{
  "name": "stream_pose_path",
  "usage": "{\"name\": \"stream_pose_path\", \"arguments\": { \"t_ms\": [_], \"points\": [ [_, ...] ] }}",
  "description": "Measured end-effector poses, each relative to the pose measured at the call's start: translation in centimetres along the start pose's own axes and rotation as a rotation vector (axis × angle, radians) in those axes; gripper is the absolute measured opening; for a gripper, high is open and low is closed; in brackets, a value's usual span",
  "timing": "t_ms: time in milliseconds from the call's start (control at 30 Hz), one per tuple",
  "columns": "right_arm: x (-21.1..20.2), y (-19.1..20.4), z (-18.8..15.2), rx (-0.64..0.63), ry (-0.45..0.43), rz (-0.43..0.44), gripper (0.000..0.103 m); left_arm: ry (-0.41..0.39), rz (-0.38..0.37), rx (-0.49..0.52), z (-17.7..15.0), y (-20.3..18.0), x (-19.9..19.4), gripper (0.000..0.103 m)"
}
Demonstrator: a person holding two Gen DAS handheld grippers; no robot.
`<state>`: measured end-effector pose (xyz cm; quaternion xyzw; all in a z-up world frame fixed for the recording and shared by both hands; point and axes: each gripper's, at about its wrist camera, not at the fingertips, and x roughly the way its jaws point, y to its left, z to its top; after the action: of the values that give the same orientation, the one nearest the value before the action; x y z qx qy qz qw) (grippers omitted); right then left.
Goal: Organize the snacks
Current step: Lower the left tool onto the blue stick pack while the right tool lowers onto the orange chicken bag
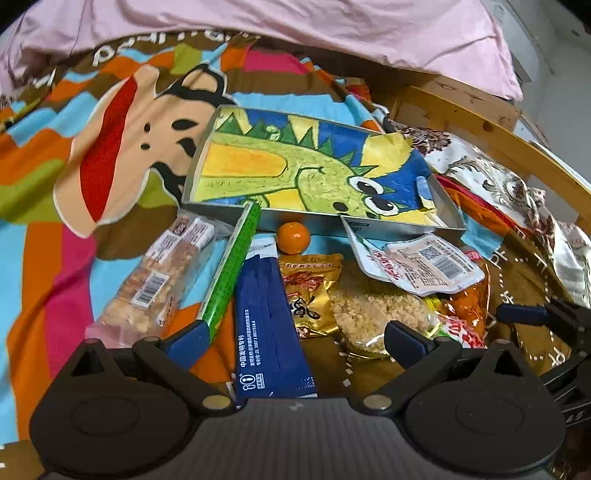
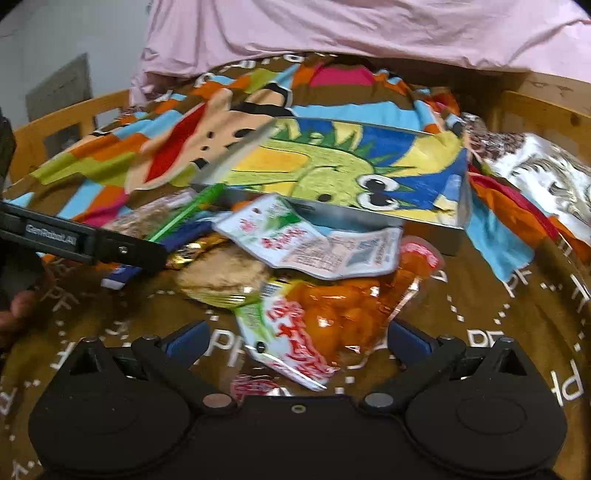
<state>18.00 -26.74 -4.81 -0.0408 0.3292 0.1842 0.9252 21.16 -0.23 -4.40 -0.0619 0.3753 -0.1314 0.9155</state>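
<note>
Left wrist view: left gripper (image 1: 293,338) hovers low over the snack pile on the bed; jaws spread wide, holding nothing.
Between left jaws: blue flat box (image 1: 271,325) runs toward 12 o'clock; green stick pack (image 1: 231,269) lies touching its 10 o'clock side, tip leaning on the tray's near wall.
Tray: dinosaur-print tray (image 1: 448,212) sits at 12 o'clock of the pile; no snack visible inside it.
Loose items: small orange (image 1: 293,237) touching the tray's near wall; clear peanut bar (image 1: 155,284) at 9 o'clock; gold pouch (image 1: 310,291), crumbly rice cake pack (image 1: 373,306) and white pouch (image 1: 421,266) at 1 o'clock.
Right wrist view: right gripper (image 2: 295,341) also has jaws wide apart, gripping nothing; picture blurred.
Between right jaws: orange jelly bag (image 2: 325,317) lies there, not gripped as far as I can tell.
Bed: cartoon blanket (image 1: 74,177) carries everything; pink sheet (image 1: 332,33) at 12 o'clock.
Progress, judged: early. 0 snacks in the tray; at least 7 items left outside it.
Remaining, judged: each item needs gripping and placing in the tray.
</note>
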Motion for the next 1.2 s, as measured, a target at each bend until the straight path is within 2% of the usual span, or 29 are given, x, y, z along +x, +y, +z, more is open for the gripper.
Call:
{"name": "stream_pose_path", "arguments": {
  "t_ms": [100,300,433,533,667,767,800,1000,1133,1200],
  "points": [
    [0.3,-0.7,0.0,0.043,0.005,-0.004,0.102,0.007,-0.025,-0.022,0.2,0.3,0.4,0.101],
    [2.0,-1.5,0.1,0.089,0.009,-0.022,0.101,0.028,-0.037,-0.02,0.3,-0.1,0.7,0.088],
    [2.2,-1.8,0.4,0.117,-0.011,-0.024,0.098,0.026,-0.011,0.0,0.4,-0.2,0.8,0.076],
    [2.0,-2.1,0.5,0.141,-0.019,-0.025,0.094,0.021,-0.006,-0.047,0.6,0.7,1.0,0.073],
    [2.1,-2.1,0.5,0.148,-0.018,-0.024,0.093,0.051,0.008,-0.132,0.5,2.0,1.5,0.072],
    [2.2,-2.3,0.4,0.168,-0.018,-0.021,0.094,0.067,0.009,-0.144,0.3,2.3,1.9,0.071],
    [2.2,-2.4,0.4,0.175,-0.02,-0.021,0.093,0.07,0.016,-0.145,0.3,2.3,2.0,0.066],
    [1.9,-2.3,0.6,0.197,-0.008,-0.044,0.078,0.06,0.048,-0.155,0.2,1.9,1.5,0.044],
    [1.1,-2.1,0.7,0.198,-0.011,-0.058,0.067,0.057,0.047,-0.173,-0.4,1.6,0.8,0.043],
    [0.7,-2.2,0.7,0.204,-0.012,-0.067,0.057,0.056,0.045,-0.176,-0.6,1.2,0.4,0.043]
  ]
}}
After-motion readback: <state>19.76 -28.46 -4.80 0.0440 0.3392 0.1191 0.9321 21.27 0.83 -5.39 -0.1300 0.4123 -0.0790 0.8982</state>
